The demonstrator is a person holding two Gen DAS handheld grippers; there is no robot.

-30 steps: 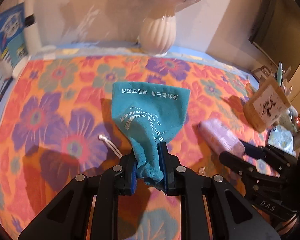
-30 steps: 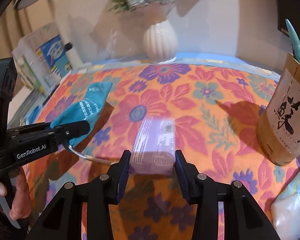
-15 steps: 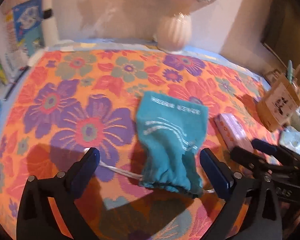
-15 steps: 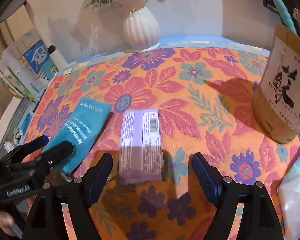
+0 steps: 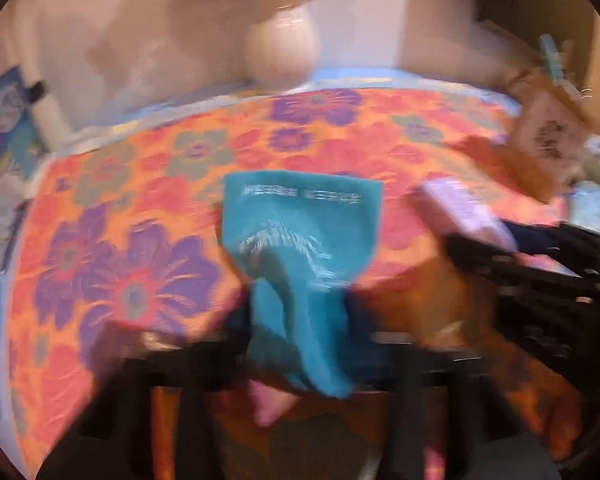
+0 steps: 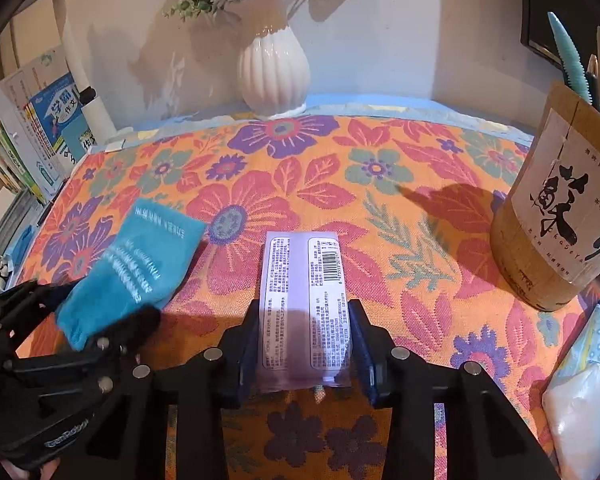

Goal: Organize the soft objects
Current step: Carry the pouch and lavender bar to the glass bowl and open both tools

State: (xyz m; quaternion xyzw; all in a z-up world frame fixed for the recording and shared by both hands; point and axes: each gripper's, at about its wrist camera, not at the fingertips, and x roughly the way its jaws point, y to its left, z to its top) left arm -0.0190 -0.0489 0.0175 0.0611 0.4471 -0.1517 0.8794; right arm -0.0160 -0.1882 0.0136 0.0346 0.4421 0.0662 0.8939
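A teal drawstring pouch (image 5: pixel 300 248) with white print lies on the flowered cloth. My left gripper (image 5: pixel 300 332) is shut on the pouch's gathered near end; this view is blurred. The pouch (image 6: pixel 136 268) and the left gripper (image 6: pixel 100 320) also show at the left of the right wrist view. A lilac tissue pack (image 6: pixel 304 304) lies beside the pouch, label side up. My right gripper (image 6: pixel 304 344) is shut on the pack's near end, one finger on each long side. The pack (image 5: pixel 472 216) shows at the right of the left wrist view.
A white ribbed vase (image 6: pixel 274 72) with flowers stands at the back by the wall. A brown cylinder holder (image 6: pixel 556 208) with tools stands at the right. Books (image 6: pixel 32 128) lean at the left edge. A white bag (image 6: pixel 584 408) lies at the near right.
Both grippers were wide open half a second ago. Now the left has closed on the teal pouch and the right has closed on the tissue pack.
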